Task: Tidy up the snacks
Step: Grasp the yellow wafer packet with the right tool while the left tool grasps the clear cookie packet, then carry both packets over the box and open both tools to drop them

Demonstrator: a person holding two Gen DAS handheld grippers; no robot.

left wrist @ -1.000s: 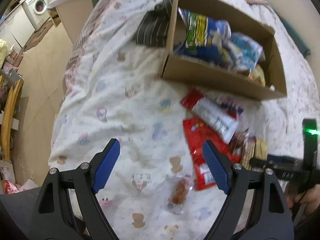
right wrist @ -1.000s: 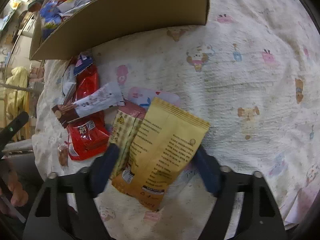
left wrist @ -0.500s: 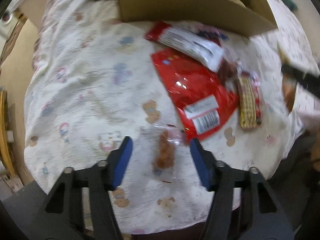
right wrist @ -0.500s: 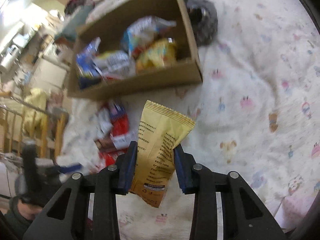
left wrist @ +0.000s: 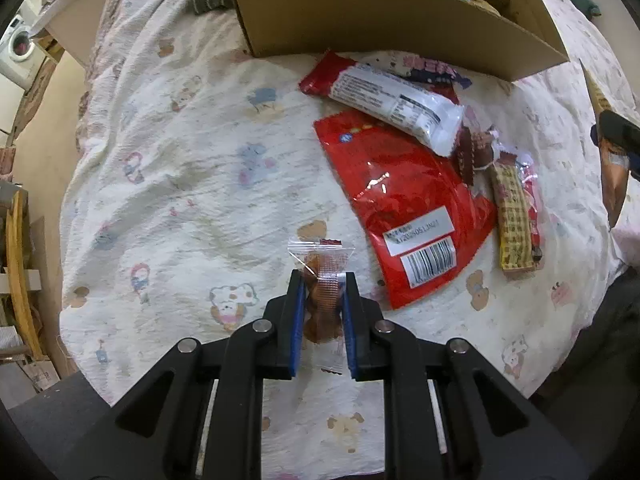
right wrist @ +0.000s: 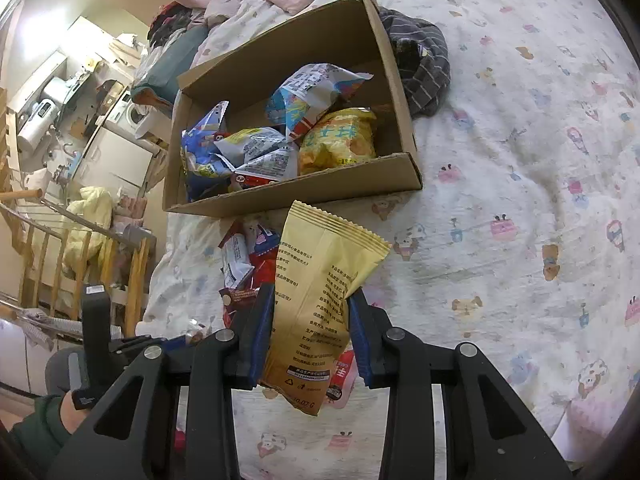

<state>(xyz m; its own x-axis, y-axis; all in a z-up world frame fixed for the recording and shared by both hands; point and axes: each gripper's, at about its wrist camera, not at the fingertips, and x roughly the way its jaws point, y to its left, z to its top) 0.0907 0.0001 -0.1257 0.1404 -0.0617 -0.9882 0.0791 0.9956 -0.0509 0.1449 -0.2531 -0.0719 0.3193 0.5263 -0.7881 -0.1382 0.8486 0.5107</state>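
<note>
left wrist view: the left gripper (left wrist: 322, 292), jaws closing, pinches a small clear-wrapped snack (left wrist: 321, 280) at lower centre on the bedspread (left wrist: 180, 184). right wrist view: the right gripper (right wrist: 312, 328) clamps a gold packet (right wrist: 320, 300) at centre; the likely next move is carrying both into the cardboard box (right wrist: 288, 196) above.

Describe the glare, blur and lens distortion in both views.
Left wrist view: sharp in the middle, white glare streaks on the red packet, strong fisheye curving the box edge, dark corners. Right wrist view: crisp print on the yellow packet, bright washed-out room at upper left, bedsheet bulging with the lens, dark corners too.
</note>
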